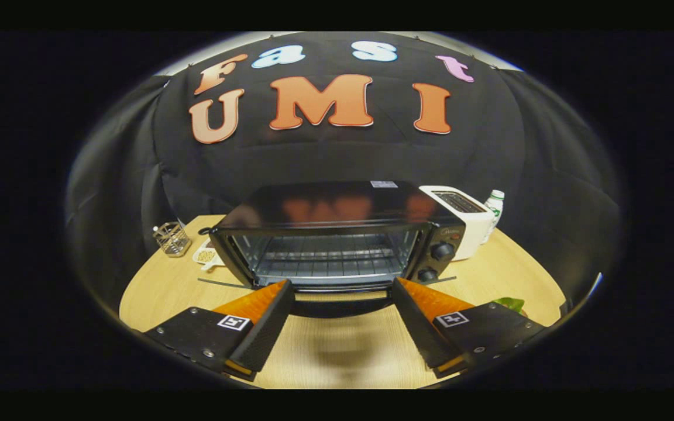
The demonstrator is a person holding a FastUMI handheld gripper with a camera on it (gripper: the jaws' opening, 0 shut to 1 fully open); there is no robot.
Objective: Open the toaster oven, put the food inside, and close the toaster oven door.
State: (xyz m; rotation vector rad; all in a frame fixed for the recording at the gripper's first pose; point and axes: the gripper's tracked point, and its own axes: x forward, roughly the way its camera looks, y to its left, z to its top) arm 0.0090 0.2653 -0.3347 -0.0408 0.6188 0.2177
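The black toaster oven (337,234) stands on the round wooden table (337,351), just ahead of my fingers. Its door (340,307) is folded down and forward, and the wire rack (328,260) inside is bare. My gripper (343,286) is open wide with nothing in it. The lowered door's front edge lies between the two fingertips, and I cannot tell whether they touch it. A green leafy item (509,304) peeks out on the table just right of the right finger. A small white item (208,255) lies left of the oven.
A white slot toaster (463,219) stands against the oven's right side, with a white bottle (494,204) behind it. A small wire basket (171,238) sits at the table's far left. The oven's two knobs (442,251) are on its right front panel.
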